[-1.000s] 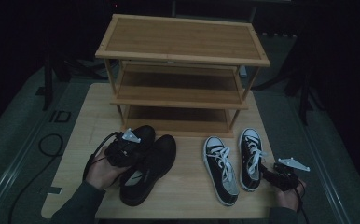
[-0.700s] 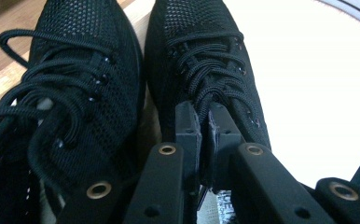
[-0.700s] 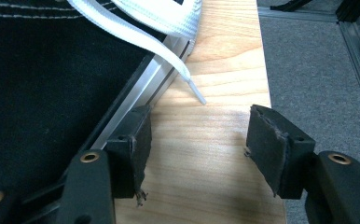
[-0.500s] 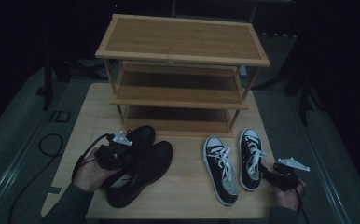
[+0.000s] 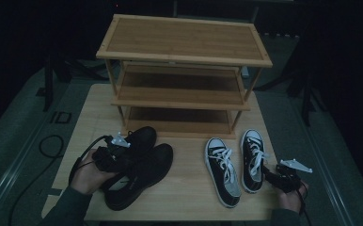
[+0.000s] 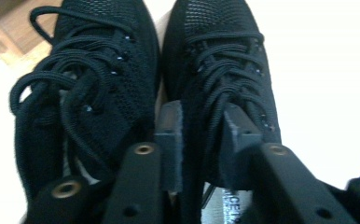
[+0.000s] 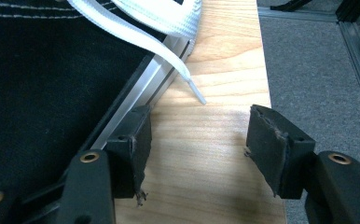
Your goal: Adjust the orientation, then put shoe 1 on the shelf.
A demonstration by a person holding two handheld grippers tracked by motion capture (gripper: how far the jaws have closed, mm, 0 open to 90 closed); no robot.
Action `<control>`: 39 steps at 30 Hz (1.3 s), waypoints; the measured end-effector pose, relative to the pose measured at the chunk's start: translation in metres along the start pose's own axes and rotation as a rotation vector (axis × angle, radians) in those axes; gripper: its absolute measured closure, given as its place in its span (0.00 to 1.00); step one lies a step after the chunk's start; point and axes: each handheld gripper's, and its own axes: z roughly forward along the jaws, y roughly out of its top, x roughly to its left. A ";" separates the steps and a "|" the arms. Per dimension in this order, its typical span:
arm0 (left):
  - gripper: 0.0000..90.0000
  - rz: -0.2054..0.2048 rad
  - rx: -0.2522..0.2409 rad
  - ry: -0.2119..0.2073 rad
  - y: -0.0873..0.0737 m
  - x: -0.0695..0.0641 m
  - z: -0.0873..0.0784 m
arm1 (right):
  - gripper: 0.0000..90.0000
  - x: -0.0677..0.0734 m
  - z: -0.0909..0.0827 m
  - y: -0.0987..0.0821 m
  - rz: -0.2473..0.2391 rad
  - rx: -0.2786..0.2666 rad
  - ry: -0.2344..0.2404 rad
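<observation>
Both grippers low: left gripper (image 6: 201, 140) just opening astride black shoe (image 6: 225, 70), right gripper (image 7: 197, 140) apart.

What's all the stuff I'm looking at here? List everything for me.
rack: one, light wood, three shelves, at the table's far side.
table: one, light wood, under everything.
black shoes: two, all black with black laces, side by side at front left.
sneakers: two, black with white laces and toe caps, side by side at front right.
cable: one, black, looped on the grey floor at left.
left claw: one, black; its jaws have just been opening and straddle the laced tongue of one black shoe.
right claw: one, black, jaws apart over bare table beside a sneaker's sole.
hands: two, each holding a claw, at the near edge.
</observation>
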 end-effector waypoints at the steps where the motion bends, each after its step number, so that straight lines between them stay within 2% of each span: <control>1: 0.72 -0.008 0.000 0.004 0.000 0.001 0.000 | 0.44 0.000 0.000 0.000 0.000 0.000 0.000; 5: 0.58 -0.011 0.007 0.027 0.000 0.001 0.000 | 0.44 0.000 0.000 0.000 0.000 0.000 0.000; 13: 0.43 0.006 -0.021 0.059 0.000 0.001 -0.007 | 0.44 0.000 0.000 0.000 0.000 0.000 0.000; 17: 0.40 0.022 -0.029 0.066 -0.001 0.000 -0.012 | 0.44 0.000 0.000 0.000 0.000 0.000 0.000; 24: 0.35 0.000 -0.055 0.059 -0.003 0.006 -0.018 | 0.44 0.000 0.000 0.000 0.000 0.000 0.000; 28: 0.33 -0.017 -0.064 0.073 -0.005 0.010 -0.021 | 0.44 0.000 0.000 0.000 0.000 0.000 0.000; 39: 0.28 -0.037 -0.049 0.081 -0.009 0.016 -0.020 | 0.44 0.000 0.000 0.000 0.000 0.000 0.000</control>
